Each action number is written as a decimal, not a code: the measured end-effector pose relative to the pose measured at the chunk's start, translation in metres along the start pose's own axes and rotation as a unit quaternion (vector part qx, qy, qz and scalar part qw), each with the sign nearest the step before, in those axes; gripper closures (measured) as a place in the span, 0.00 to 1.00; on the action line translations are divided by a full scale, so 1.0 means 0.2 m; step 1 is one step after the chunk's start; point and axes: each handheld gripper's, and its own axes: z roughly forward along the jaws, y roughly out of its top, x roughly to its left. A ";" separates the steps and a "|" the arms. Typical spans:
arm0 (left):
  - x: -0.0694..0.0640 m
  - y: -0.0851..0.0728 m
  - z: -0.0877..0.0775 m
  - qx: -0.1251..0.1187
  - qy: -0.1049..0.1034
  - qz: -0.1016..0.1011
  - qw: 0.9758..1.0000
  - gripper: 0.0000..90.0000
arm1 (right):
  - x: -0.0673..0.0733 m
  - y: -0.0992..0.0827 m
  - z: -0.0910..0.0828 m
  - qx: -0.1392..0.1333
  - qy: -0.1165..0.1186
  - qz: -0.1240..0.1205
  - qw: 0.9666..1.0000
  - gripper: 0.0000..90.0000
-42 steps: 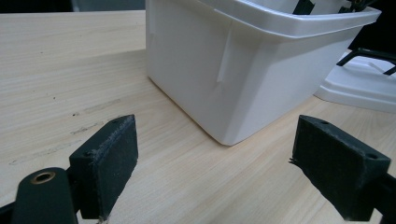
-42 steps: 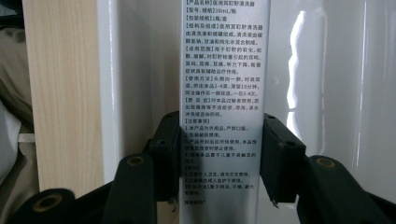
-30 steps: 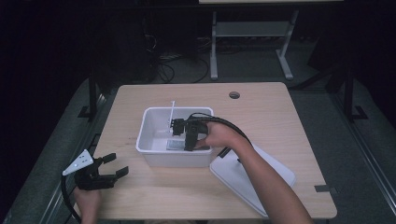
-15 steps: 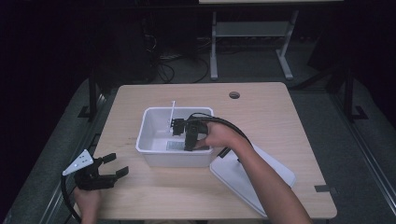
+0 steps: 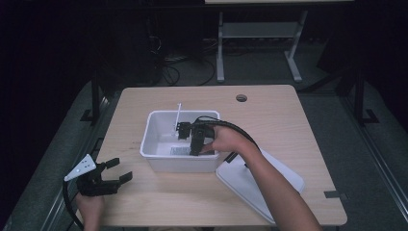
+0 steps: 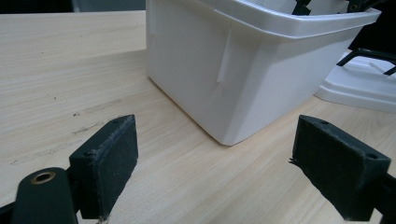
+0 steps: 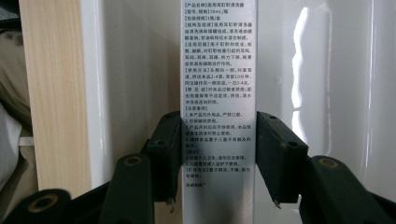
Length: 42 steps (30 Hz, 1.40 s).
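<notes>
Inside the white tub point(image 5: 159, 126) on the table point(image 5: 288, 120), the right gripper point(image 7: 218, 140) sits around a silver box point(image 7: 218, 70) (covered in small print). Its pads seem to touch both sides, though the right side is hard to judge. Left of the tub, the left gripper point(image 6: 217, 163) rests wide open, holding nothing.

The high view looks forward and down over the tabletop point(image 5: 288, 125). The left gripper view sits low, close to the white bin point(image 6: 243, 70); the right gripper view looks down inside that bin point(image 5: 159, 130).
</notes>
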 end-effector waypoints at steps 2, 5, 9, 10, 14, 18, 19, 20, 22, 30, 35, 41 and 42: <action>0.00 0.00 0.00 0.000 0.000 0.000 1.000 0.15 | 0.00 0.00 0.00 -0.001 0.000 0.000 1.000 0.59; 0.00 0.00 0.00 -0.002 0.000 -0.001 1.000 0.15 | 0.00 0.00 0.00 -0.002 0.001 0.002 1.000 0.59; 0.00 0.00 0.00 -0.001 0.000 0.000 1.000 0.15 | 0.00 -0.01 -0.01 -0.003 0.001 0.003 1.000 0.58; 0.00 0.00 0.00 -0.001 0.000 -0.001 1.000 0.15 | 0.00 -0.01 -0.01 -0.003 0.001 0.003 1.000 0.58; 0.00 0.00 0.00 -0.001 0.000 -0.001 1.000 0.15 | 0.00 -0.01 -0.01 -0.005 -0.001 0.004 1.000 0.57; 0.00 0.00 0.00 0.000 0.000 0.000 1.000 0.15 | 0.00 -0.02 -0.02 -0.009 0.000 0.007 1.000 0.56; 0.00 0.00 0.00 -0.001 0.000 0.000 1.000 0.15 | 0.00 -0.02 -0.02 -0.009 0.000 0.007 1.000 0.56; 0.00 0.00 0.00 -0.001 0.000 0.000 1.000 0.15 | 0.00 -0.02 -0.02 -0.010 0.000 0.007 1.000 0.56; 0.00 0.00 0.00 -0.001 0.000 0.000 1.000 0.15 | 0.00 -0.02 -0.02 -0.010 -0.001 0.008 1.000 0.56; 0.00 0.00 0.00 -0.001 0.000 0.000 1.000 0.15 | 0.00 -0.03 -0.03 -0.015 -0.002 0.011 1.000 0.54; 0.00 0.00 0.00 0.000 0.000 0.000 1.000 0.15 | -0.01 -0.04 -0.06 -0.026 0.000 0.012 1.000 0.54; 0.00 0.00 0.00 0.001 -0.001 0.001 1.000 0.15 | -0.01 -0.05 -0.08 -0.030 0.002 0.018 0.999 0.53; 0.00 0.00 0.00 0.001 -0.001 0.001 1.000 0.15 | -0.01 -0.05 -0.08 -0.029 0.002 0.019 0.999 0.53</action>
